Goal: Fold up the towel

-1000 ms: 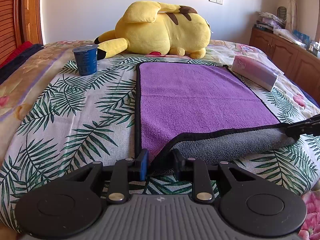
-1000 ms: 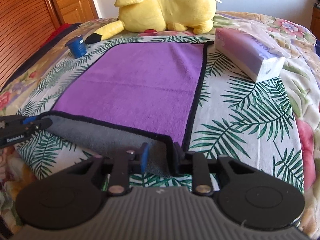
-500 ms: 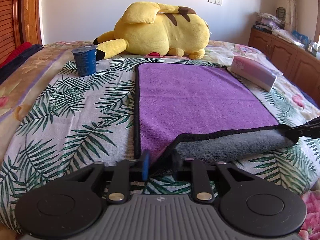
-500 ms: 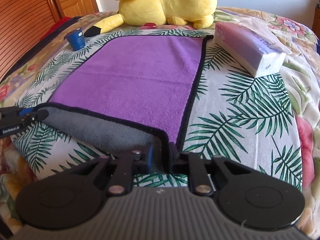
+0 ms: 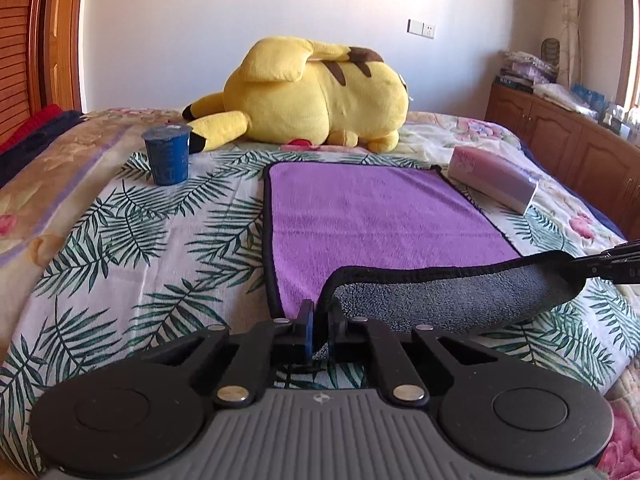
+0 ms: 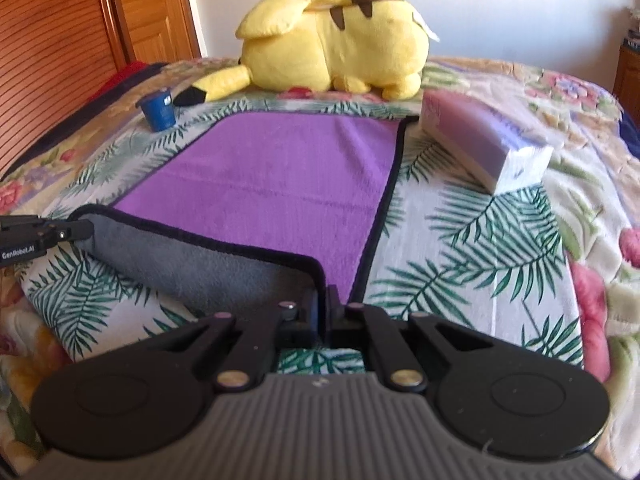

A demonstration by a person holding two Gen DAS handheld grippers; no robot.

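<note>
A purple towel [image 5: 372,212] with a black hem and grey underside lies on the leaf-print bedspread; it also shows in the right wrist view [image 6: 272,184]. Its near edge is lifted and curled over, grey side [image 5: 440,300] up. My left gripper [image 5: 320,320] is shut on the near left corner. My right gripper [image 6: 325,304] is shut on the near right corner. Each gripper shows at the side of the other's view, the right one in the left wrist view [image 5: 608,264], the left one in the right wrist view [image 6: 40,234].
A yellow plush toy [image 5: 312,96] lies beyond the towel's far edge. A blue cup [image 5: 167,154] stands at the far left. A tissue pack [image 5: 494,178] lies by the far right corner. Wooden cabinets [image 5: 568,148] stand at the right, a wooden door [image 6: 152,12] at the left.
Both grippers have closed on the towel's near corners and lifted them; the near edge now stands higher and curls further over the purple side.
</note>
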